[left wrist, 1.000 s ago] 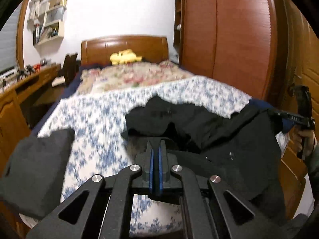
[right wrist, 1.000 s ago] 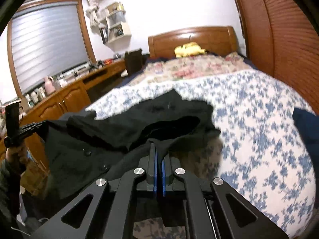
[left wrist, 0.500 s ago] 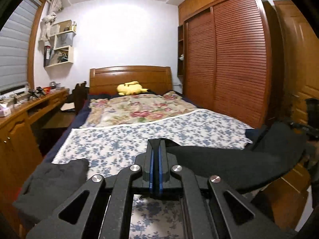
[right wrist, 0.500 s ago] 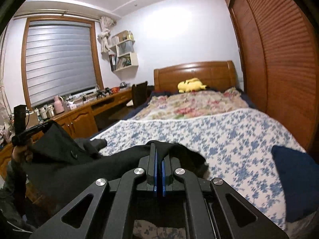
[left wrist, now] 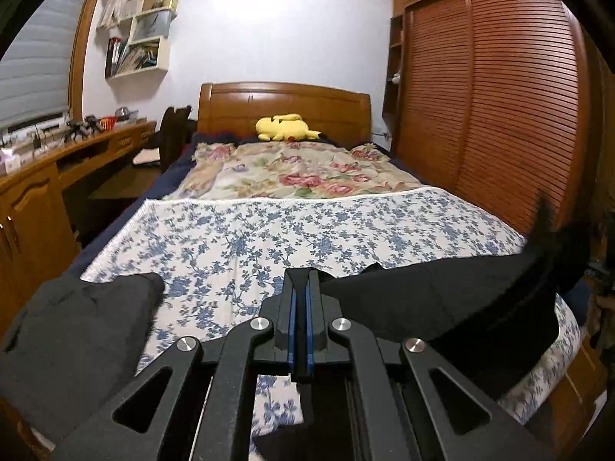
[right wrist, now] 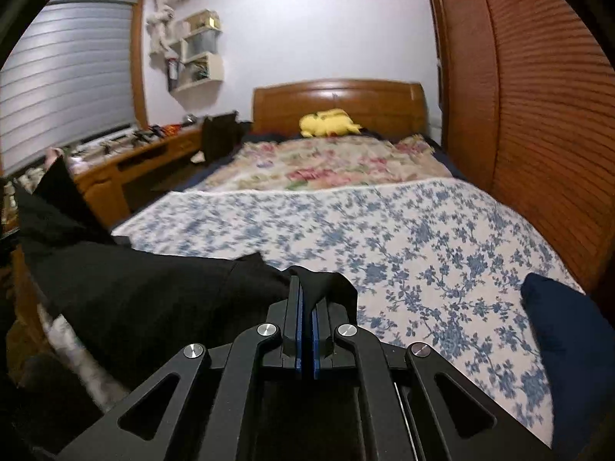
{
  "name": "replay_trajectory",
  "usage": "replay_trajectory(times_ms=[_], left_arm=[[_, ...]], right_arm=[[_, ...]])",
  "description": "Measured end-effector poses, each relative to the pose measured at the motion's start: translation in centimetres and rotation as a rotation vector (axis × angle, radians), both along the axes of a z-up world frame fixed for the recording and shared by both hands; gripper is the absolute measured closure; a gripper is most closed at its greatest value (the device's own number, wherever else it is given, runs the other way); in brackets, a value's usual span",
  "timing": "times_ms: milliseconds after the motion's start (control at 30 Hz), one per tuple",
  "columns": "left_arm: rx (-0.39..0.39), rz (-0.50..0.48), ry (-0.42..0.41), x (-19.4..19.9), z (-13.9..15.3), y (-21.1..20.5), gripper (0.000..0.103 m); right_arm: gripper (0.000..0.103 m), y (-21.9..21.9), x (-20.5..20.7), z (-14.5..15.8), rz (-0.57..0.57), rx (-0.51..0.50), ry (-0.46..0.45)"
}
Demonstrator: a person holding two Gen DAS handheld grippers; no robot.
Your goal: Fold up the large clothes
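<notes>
— Both grippers first: how do they stand?

— Left gripper (left wrist: 300, 280) has its jaws pressed together on an edge of the black garment (left wrist: 442, 299). Right gripper (right wrist: 306, 288) is clamped the same way on another edge of that cloth, a small peak of fabric sticking up between its blue pads (right wrist: 299, 330).

— And where is the garment?

— Stretched between the two grippers at the foot of the bed. From the left wrist camera it runs off to the right, towards the edge of the picture; from the right wrist camera it runs off to the left and hangs down in front of the bed. Whether its lower part touches the mattress I cannot tell.

— What lies past it?

— A blue-flowered cover (left wrist: 307, 230) over the near half of the bed, then a rose-patterned blanket (left wrist: 300, 173). A yellow plush toy (left wrist: 286, 127) lies against the wooden headboard (left wrist: 284, 103).

— Anything else on the bed?

— A dark grey folded cloth (left wrist: 77, 338) sits on the near left corner, and a navy cushion (right wrist: 569, 338) on the near right corner.

— Around the bed?

— A slatted wooden wardrobe (left wrist: 499, 115) on the right, a wooden desk (left wrist: 77, 161) along the left, white wall shelves (left wrist: 142, 34) above it, and a window blind (right wrist: 65, 73).
</notes>
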State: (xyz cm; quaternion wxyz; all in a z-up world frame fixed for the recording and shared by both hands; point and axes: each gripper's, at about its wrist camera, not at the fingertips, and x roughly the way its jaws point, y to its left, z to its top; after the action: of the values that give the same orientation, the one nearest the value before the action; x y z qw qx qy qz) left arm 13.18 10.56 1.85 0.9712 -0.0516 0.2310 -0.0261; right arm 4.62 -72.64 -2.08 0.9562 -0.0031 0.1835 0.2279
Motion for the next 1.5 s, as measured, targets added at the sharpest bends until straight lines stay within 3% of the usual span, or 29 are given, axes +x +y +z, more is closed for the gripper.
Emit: replay_trajectory(times_ms=[267,500,600,867,933,1000,1133,1167,1433,1500], left_arm=[[-0.035,0.026,-0.013,3.8,-1.9,-0.2,0.099],[0.001,0.030,0.054,5.7,-4.4,-0.7,0.099],[0.013,0.014,0.073,6.2,-5.1,-1.3,0.099],[0.056,0.012,0.111,6.0,-5.9,-1.8,0.098],[0.041,-0.006,0.113,5.8,-5.9,-1.6,0.092],[0.041,-0.016,0.104,5.4,-5.6,-1.6,0.084],[0.024,-0.042,0.093,4.8,-5.4,-1.4,0.073],[0.021,-0.047,0.093,4.7,-5.4,-1.4,0.070],[0.021,-0.107,0.113,3.7,-6.1,-1.7,0.067],[0.025,-0.112,0.116,3.5,-6.2,-1.8,0.060]], right_arm=[[0.100,4.7,5.7,-0.3,-0.045,-0.035,0.058],[0.100,8.0,9.4,-1.2,-0.068,-0.076,0.143],[0.100,9.4,9.4,-1.9,-0.090,-0.140,0.163],[0.096,10.6,10.2,-1.5,-0.110,-0.193,0.198],[0.095,10.4,9.7,-1.2,-0.110,-0.200,0.192],[0.090,10.4,9.1,-0.9,-0.108,-0.214,0.179],[0.058,10.1,8.1,-0.2,-0.123,-0.217,0.152],[0.054,10.0,7.8,0.0,-0.121,-0.209,0.149],[0.052,12.3,5.7,-0.1,0.002,-0.199,0.150],[0.049,13.5,5.1,-0.3,0.048,-0.199,0.148]])
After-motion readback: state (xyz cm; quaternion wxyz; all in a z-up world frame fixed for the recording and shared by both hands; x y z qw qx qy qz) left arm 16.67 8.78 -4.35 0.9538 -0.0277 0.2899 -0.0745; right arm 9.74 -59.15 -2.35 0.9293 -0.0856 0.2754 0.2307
